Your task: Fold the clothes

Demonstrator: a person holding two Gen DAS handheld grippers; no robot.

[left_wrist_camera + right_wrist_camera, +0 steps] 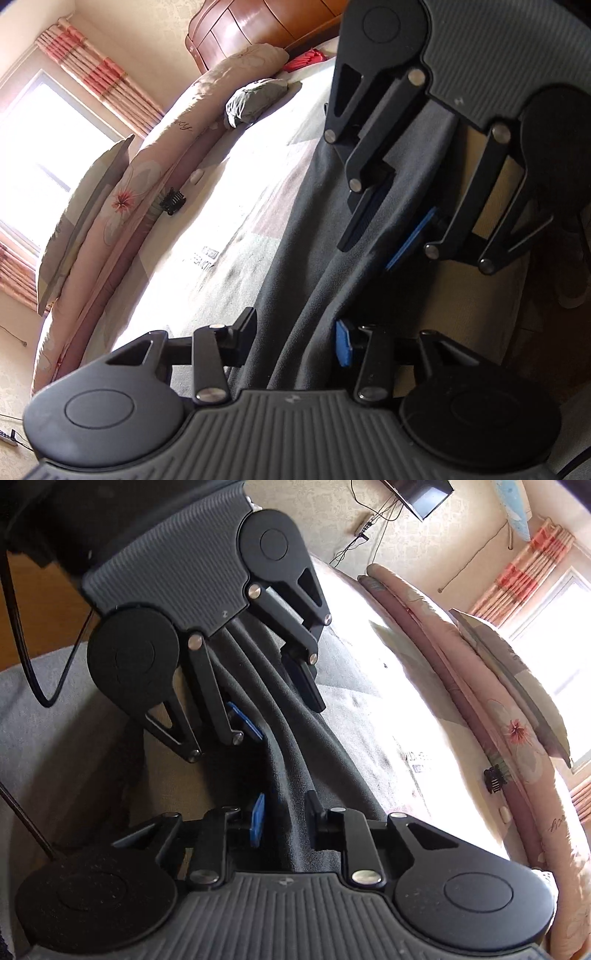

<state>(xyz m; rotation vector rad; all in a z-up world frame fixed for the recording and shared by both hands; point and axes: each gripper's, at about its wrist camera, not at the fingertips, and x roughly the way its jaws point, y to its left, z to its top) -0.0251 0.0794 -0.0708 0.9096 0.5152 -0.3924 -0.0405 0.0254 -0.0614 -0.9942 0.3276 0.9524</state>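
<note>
A wide bed (pixel 236 206) under a pale patterned sheet fills a sunlit bedroom, a rolled floral quilt (pixel 122 206) lying along its far side below the window (pixel 48 147) and striped curtains (pixel 96 74). Across the near edge of the bed runs a dark grey garment (pixel 325 236), drawn into long ridges between two hand-held grippers that face each other at close range.

The left gripper (pixel 297 341) has its fingers part-way closed, the bunched cloth filling the gap between the black pad and the blue one. The right gripper (pixel 284 819) stands the same way, fingers narrowed on a gathered band of the same fabric. Each appears to hold the cloth, though the pads' contact is partly hidden by folds.

By the look of it, the step in hand is carrying a pinched edge of the garment, both ends lifted together; whether this is an opening fold or a later one cannot be told, since the garment's full outline is out of view. The next move calls for both grips to travel level and hold tension evenly, so the ridges flatten.

A small black hair clip (pixel 172 201) lies beside the quilt.
</note>
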